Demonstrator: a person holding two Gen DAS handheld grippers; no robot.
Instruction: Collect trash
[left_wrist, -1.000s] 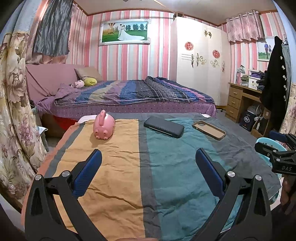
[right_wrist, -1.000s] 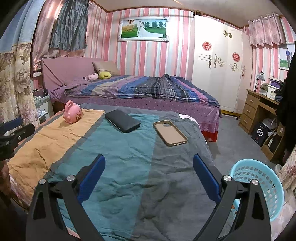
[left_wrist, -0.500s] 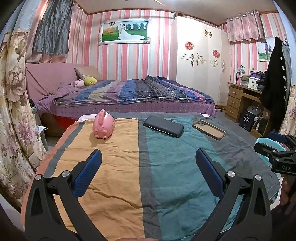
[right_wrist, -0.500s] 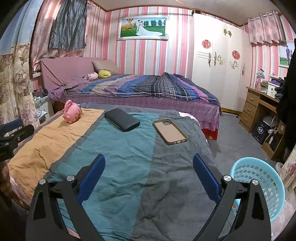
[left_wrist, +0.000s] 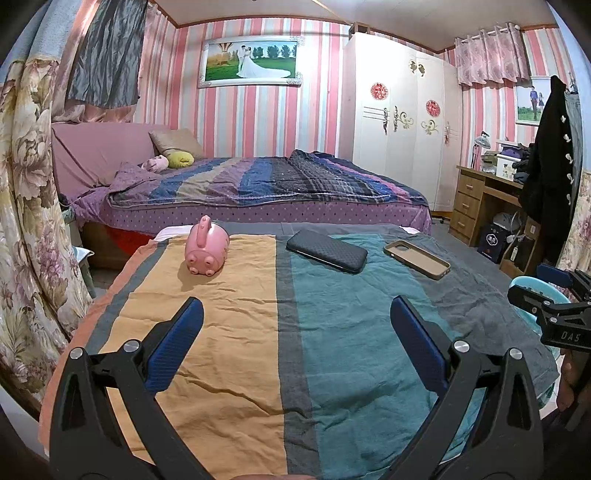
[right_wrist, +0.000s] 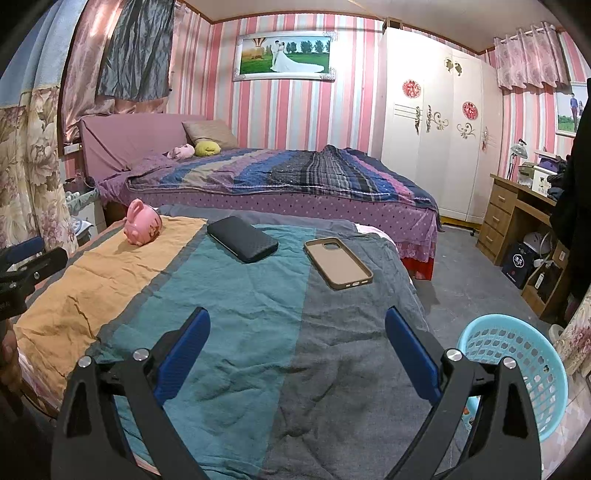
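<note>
Nothing collected yet: pink piggy bank (left_wrist: 207, 251), black wallet (left_wrist: 327, 251), tan phone case (right_wrist: 338, 262) on striped cloth (right_wrist: 236, 295), laundry basket (right_wrist: 517, 373) bare; left gripper (left_wrist: 295, 317) and right gripper (right_wrist: 297, 325) spread wide, holding nothing

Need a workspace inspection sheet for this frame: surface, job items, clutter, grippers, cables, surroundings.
Surface: striped cloth over the table, wrinkled.
Job's things: pink piggy bank, black case, tan phone case lie apart on the cloth; blue basket on the floor at the table's right.
Clutter: nothing seen.
Grippers: left gripper and right gripper open, empty, above the near edge.
Cables: white cord under the desk.
Surroundings: bed, wardrobe, curtains.
</note>
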